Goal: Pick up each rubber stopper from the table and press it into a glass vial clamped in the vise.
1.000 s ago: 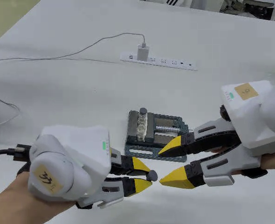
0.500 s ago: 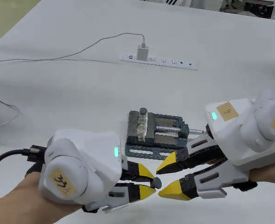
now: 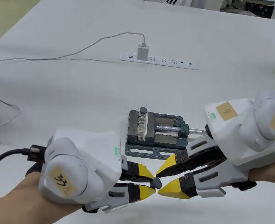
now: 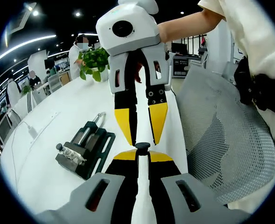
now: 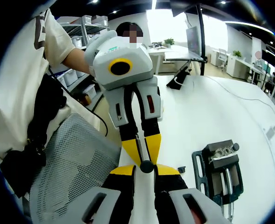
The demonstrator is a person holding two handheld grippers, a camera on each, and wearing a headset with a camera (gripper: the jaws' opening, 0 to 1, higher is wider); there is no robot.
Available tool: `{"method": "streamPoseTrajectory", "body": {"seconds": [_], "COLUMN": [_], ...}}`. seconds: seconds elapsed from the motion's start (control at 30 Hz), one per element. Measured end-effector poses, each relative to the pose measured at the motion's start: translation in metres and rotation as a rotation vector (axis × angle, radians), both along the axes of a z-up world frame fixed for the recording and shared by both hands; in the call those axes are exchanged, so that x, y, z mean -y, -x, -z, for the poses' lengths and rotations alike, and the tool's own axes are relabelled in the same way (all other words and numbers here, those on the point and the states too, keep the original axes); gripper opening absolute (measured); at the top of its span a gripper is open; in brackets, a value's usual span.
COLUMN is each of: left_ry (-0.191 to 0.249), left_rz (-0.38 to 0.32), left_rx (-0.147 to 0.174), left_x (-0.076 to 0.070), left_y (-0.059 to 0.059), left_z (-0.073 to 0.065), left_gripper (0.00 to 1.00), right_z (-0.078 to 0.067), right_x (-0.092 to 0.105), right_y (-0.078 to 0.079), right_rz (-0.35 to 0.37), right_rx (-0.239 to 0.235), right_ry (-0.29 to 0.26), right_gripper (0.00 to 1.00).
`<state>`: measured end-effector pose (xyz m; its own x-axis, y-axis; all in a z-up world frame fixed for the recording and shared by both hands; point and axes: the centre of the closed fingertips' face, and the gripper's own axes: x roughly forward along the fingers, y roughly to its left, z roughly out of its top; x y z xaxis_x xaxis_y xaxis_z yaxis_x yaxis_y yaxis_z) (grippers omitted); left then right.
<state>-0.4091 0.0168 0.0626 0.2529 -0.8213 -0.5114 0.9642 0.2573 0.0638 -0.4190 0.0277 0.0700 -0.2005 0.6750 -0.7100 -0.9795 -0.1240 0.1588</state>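
Pinching a dark rubber stopper [image 3: 153,183] in my left claw [image 3: 149,183], yellow tips closed tight on it, low over the near edge of the white table [image 3: 72,93]. My right claw [image 3: 159,183] faces it tip to tip, jaws parted by a narrow gap, one yellow tip above the stopper and one below, very close; cannot tell if either touches it. The vise [image 3: 165,135] sits on the table just behind both claws, apart from them, its screw pointing toward my right claw. A row of glass vials [image 3: 140,125] stands clamped upright in it; the far one carries a second stopper [image 3: 143,110], the others look open-topped. A power strip [image 3: 158,60] with a white plug [image 3: 142,50] and cable [image 3: 81,49] lies well behind the vise
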Motion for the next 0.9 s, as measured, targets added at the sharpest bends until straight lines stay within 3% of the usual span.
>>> {"method": "streamPoseTrajectory", "body": {"seconds": [0.9], "left_ry": [0.038], "left_rz": [-0.023], "left_rx": [-0.049], "left_x": [0.0026], "left_y": [0.0013], "left_z": [-0.0016], "left_gripper": [0.03], "right_z": [0.0010], "right_x": [0.0006], "right_y": [0.0001], "right_rz": [-0.080], "right_rx": [0.086], "right_ry": [0.044], "right_gripper": [0.08]}}
